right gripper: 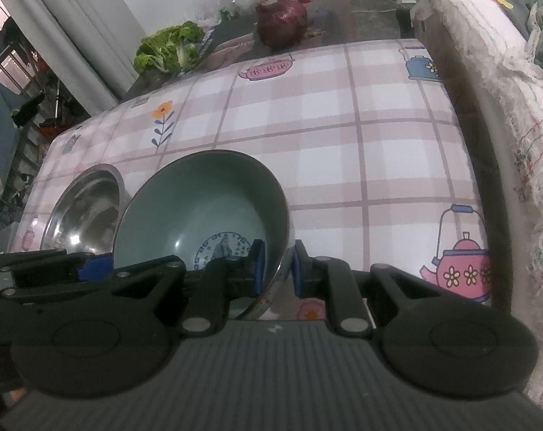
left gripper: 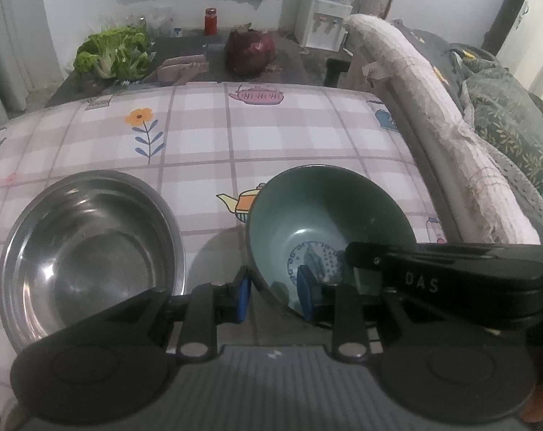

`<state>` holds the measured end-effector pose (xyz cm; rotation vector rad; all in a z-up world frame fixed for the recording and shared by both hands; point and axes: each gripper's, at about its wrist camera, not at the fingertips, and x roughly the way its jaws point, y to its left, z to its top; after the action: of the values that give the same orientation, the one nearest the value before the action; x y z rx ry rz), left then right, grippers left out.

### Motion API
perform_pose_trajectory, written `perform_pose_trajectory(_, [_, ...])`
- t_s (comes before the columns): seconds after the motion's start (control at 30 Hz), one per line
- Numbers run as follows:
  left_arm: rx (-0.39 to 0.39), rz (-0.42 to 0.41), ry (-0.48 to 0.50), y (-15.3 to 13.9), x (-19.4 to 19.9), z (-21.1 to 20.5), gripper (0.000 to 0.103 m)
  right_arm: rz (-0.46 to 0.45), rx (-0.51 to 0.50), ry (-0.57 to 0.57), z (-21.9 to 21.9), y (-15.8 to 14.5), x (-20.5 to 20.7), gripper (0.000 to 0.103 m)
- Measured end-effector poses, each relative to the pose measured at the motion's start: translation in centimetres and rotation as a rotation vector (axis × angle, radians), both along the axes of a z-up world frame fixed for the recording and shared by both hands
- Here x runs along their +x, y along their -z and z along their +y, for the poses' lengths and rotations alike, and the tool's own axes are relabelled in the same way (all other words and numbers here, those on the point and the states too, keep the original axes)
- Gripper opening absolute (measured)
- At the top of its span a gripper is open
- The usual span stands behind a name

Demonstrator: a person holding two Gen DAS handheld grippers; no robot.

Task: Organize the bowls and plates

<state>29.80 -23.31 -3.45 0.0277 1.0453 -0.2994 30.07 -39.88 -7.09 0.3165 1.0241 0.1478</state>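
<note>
Checked, teapot-printed tablecloth over the table, steel bowl directly on it.

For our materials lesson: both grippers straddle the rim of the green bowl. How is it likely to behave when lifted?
The green bowl looks glazed and glossy, so the blue pads could slip on its rim. It is probably rigid and chippable if knocked against the steel bowl beside it. Gripped by the left gripper and right gripper, it should stay level.

Two close wrist views, shared green bowl
</note>
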Motion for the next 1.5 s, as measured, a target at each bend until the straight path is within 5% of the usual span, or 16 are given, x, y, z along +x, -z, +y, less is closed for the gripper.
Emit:
perform_pose_trajectory(0.9, [-0.06, -0.044, -0.006, -3.5, -1.5, 1.8, 0.029, -0.043, -0.025, 0.008, 1.0, -3.9, -1.1, 0.014])
perform_pose_trajectory(1.5, [-0.111, -0.11, -0.108, -7.5, -3.6, 10.4, 0.029, -0.09, -0.053, -0.08, 8.7, -8.8, -1.5, 0.014])
